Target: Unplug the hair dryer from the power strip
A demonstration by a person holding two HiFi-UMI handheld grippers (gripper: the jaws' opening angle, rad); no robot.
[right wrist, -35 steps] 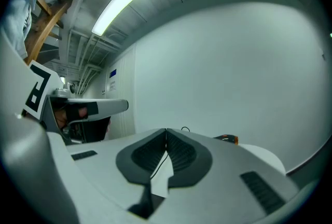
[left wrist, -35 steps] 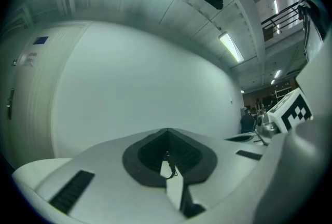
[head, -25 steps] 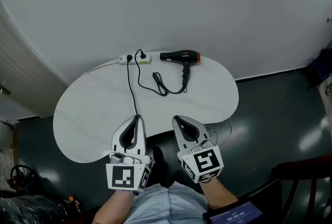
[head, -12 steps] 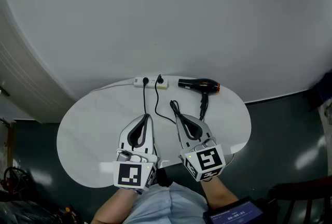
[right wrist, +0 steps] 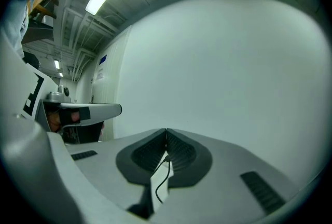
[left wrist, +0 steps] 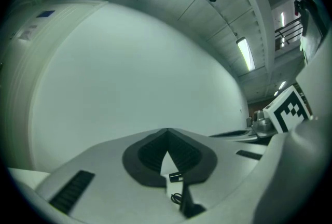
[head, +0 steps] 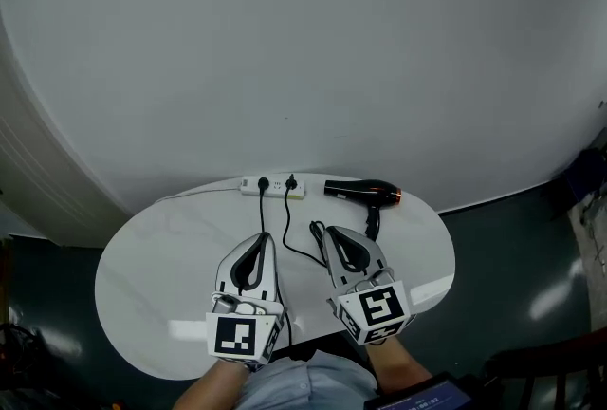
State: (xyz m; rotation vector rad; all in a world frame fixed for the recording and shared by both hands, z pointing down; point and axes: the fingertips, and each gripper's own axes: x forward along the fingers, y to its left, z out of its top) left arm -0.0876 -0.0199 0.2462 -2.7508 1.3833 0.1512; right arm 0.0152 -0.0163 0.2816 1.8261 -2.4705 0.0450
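Black hair dryer with orange nozzle [head: 363,193] lies along the far edge of the white oval bench [head: 152,266], just right of the white power strip [head: 272,186]. Its black plug [head: 291,181] sits seated in the strip. Your left gripper [head: 263,238] and right gripper [head: 323,231] hover mid-bench, jaws pressed together and empty. Probably closed just for the approach.

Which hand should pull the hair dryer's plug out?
Probably the right gripper: the hair dryer has its plug on that side of the power strip. The left gripper lines up with the other plug. Both are shut.
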